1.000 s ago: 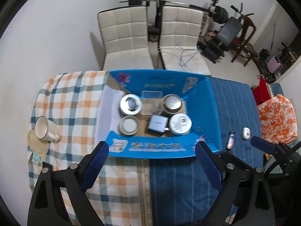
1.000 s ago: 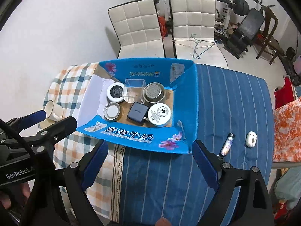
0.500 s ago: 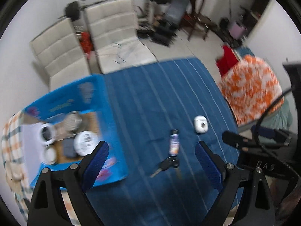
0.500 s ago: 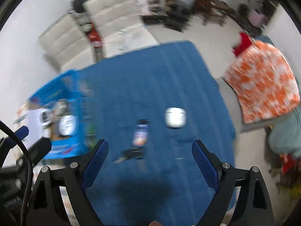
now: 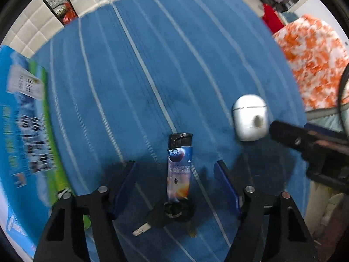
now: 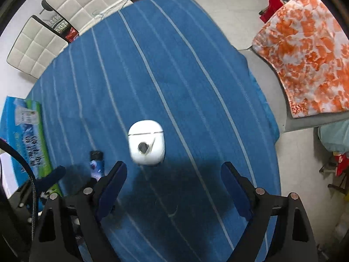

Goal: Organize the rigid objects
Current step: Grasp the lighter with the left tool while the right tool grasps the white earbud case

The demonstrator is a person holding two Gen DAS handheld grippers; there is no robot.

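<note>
Below the left wrist camera, a blue striped tablecloth (image 5: 152, 65) fills most of the view. The left gripper (image 5: 175, 174) points straight down at it, its two blue pads standing partly apart after just closing some way. A lighter (image 5: 180, 168) with a space print lies between the pads with its black cap pointing away; neither pad touches it, and cloth shows on both sides. At the lighter's near end sits a key (image 5: 161, 220) with a black head. A white earbud case (image 5: 249, 118) lies to the right, just beside the dark tip of the right gripper (image 5: 281, 131) coming in from the right edge. A blue printed carton (image 5: 24, 120) stands at the left edge. An orange and white blanket (image 5: 314, 59) is at the upper right, blurred.

From the right wrist camera, the right gripper (image 6: 173, 172) also points straight down with its pads wide apart, holding nothing. The earbud case (image 6: 146, 145) lies on the cloth just ahead of the left pad, not between the pads. The lighter (image 6: 96, 163) shows to the left, partly hidden by that pad. White padded chairs (image 6: 65, 17) stand beyond the table's far edge
</note>
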